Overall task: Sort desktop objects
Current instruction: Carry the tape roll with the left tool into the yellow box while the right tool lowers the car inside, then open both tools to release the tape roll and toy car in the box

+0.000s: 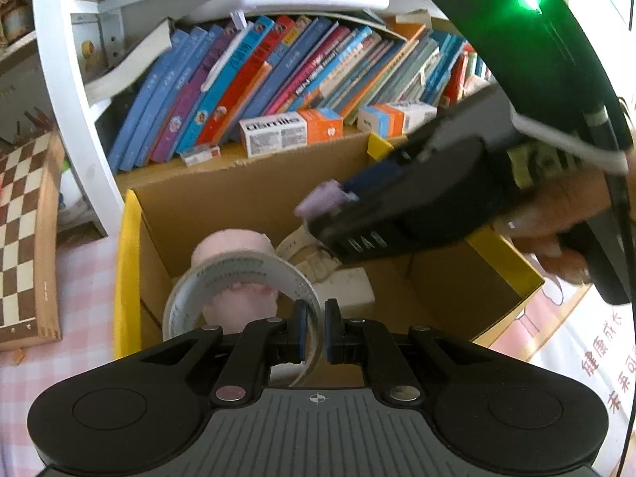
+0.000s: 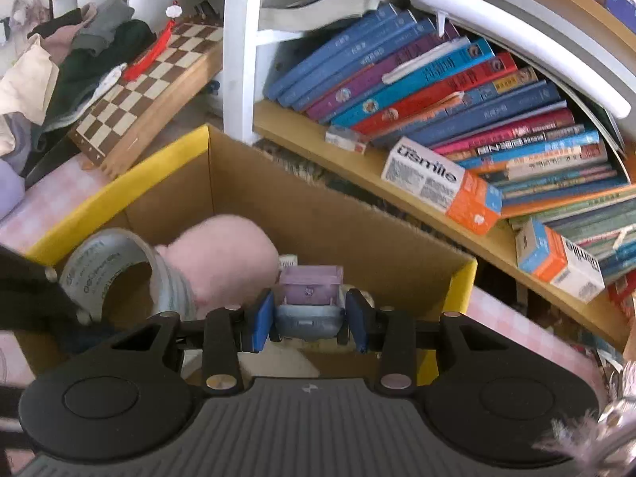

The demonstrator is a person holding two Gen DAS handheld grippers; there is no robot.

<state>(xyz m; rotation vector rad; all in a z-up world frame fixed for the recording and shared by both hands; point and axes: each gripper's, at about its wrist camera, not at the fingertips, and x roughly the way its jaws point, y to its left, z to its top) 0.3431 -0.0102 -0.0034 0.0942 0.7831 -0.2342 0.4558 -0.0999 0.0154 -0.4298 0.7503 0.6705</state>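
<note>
Two grippers hang over one open cardboard box (image 2: 357, 214) with yellow-edged flaps, which stands on a pink checked cloth against the front edge of a bookshelf (image 2: 397, 183). Inside the box lie one pink plush toy (image 2: 226, 254), a white object at its far wall and something pale on the floor — neither can be made out. Three orange-and-white toothpaste cartons (image 1: 290, 131) lie along the shelf's front edge; the row of books (image 1: 254, 79) behind them is too dense to count. One chessboard (image 2: 159, 79) leans beyond the box's left corner.

The left gripper (image 1: 314, 332) has its jaws nearly together, pinching the wall of a roll of clear tape (image 1: 238, 278) held above the box's near left corner. The right gripper (image 2: 310, 318) stands partly open, its blue pads clamping a small toy car (image 2: 310, 298) with a lilac top and grey-blue body over the middle of the box. Only a hand shows behind it, blurred.
</note>
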